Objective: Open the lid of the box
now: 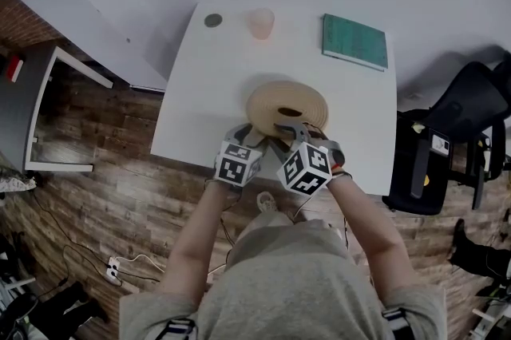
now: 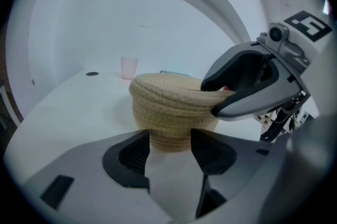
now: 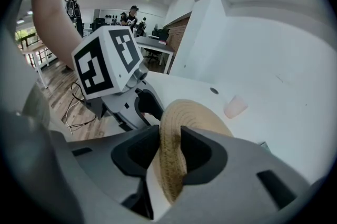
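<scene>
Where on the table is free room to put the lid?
Free: table left of the woven box, before the dark disc; right of it, before the green book. Crowded: far edge with pink cup; near edge, left gripper at box, right gripper on lid.

Round tan woven straw box [image 1: 287, 108] upright near front edge of white table [image 1: 200, 107], lid [image 2: 166, 85] on, closed

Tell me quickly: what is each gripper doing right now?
Left gripper: open, jaws apart by the woven box, gripping nothing.
Right gripper: closed on the rim of the lid.
</scene>
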The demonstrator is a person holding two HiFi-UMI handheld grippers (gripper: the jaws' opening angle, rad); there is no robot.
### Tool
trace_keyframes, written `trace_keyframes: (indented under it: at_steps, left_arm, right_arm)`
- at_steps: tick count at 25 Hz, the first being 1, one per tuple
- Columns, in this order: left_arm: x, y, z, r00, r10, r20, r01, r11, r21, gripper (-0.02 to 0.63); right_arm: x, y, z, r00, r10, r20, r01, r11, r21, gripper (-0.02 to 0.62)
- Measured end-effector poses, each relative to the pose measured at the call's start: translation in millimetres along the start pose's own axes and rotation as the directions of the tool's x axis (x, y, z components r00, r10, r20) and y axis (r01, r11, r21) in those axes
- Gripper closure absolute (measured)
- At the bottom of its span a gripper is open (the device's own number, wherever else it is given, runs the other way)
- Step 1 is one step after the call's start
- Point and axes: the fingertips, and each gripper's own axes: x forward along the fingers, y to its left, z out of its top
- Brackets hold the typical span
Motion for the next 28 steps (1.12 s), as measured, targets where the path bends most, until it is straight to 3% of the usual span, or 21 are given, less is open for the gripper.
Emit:
trace_keyframes:
  at_steps: [15,28]
  left_arm:
    - [3,-2,-5,1.0,0.022,-0.018,-0.022,1.0,0.009,0.393]
    - [3,-2,-4,0.999,0.027,-0.034,-0.027,1.0,0.015,0.393]
  right_arm:
    - [-7,-4,6,1.0,-0.011,0.021,0.01,1.0,0.027,0.491]
    - [-32,-27,19,0.992,-0.07,0.109,0.056,0.99,0.13,0.503]
